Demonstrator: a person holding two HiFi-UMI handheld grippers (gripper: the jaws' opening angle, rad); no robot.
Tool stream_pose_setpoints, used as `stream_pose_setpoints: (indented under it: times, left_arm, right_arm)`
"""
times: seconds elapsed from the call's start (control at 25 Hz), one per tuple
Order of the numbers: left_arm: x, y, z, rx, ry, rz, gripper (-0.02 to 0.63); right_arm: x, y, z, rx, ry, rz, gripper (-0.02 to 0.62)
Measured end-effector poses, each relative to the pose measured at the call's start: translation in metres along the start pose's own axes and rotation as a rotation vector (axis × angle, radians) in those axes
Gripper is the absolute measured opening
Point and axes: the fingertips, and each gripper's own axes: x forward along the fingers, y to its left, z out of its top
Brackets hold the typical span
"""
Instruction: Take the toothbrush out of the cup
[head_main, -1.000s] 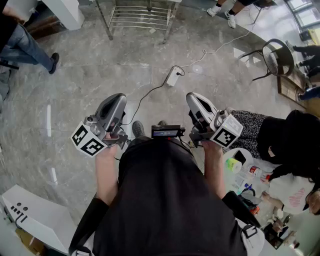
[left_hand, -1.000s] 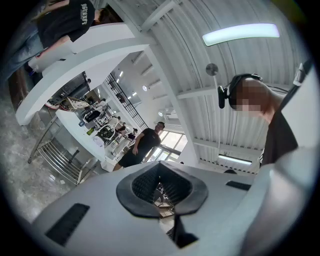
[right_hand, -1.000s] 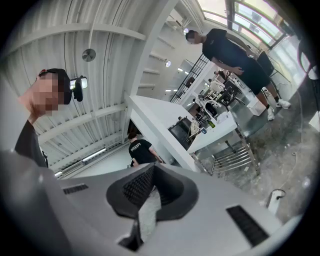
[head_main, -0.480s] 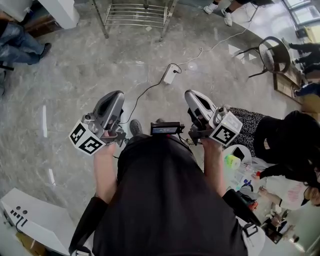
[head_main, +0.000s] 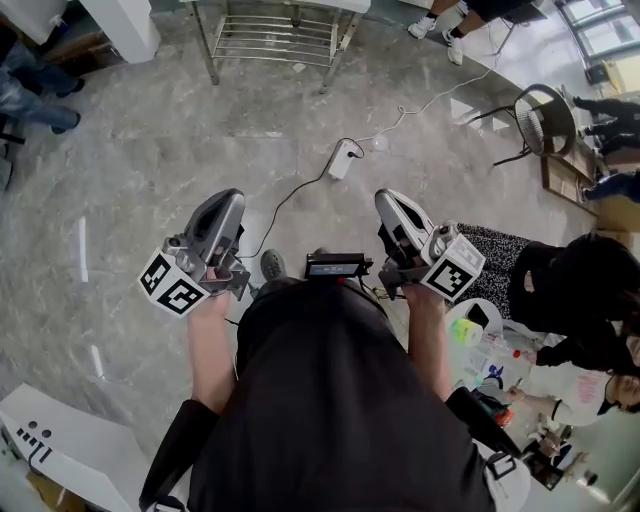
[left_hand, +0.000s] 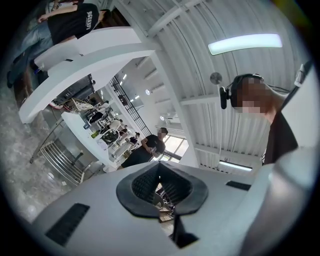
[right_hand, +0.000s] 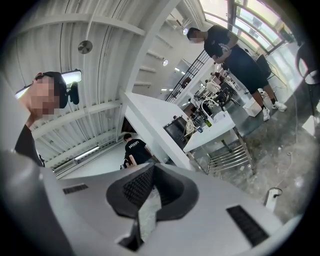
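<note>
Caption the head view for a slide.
Shut, empty grey left gripper and right gripper held above grey marble floor, white power strip ahead.

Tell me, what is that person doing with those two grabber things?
A person is standing on a marble floor, holding a gripper in each hand out in front. The left gripper and the right gripper are both shut, with nothing in them. A white power strip lies on the floor ahead of them. I can't make out a cup or a toothbrush, so the taking-out has not begun. A cluttered table stands at the person's right.
</note>
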Motion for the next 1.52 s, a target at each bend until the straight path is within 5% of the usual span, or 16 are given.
stream_pose_setpoints:
  times: [0.68, 1.08, 1.52]
  left_arm:
    - [-0.014, 0.055, 0.028, -0.011, -0.014, 0.032, 0.008]
    - [0.013, 0.075, 0.040, 0.035, -0.026, 0.122, 0.007]
    - [0.142, 0.113, 0.066, 0.100, 0.010, 0.137, 0.008]
  right_arm:
    - [0.057, -0.022, -0.014, 0.051, 0.029, -0.062, 0.006]
    - [0.103, -0.065, 0.005, 0.124, 0.040, 0.035, 0.006]
    - [0.157, -0.164, 0.088, 0.146, 0.020, 0.100, 0.006]
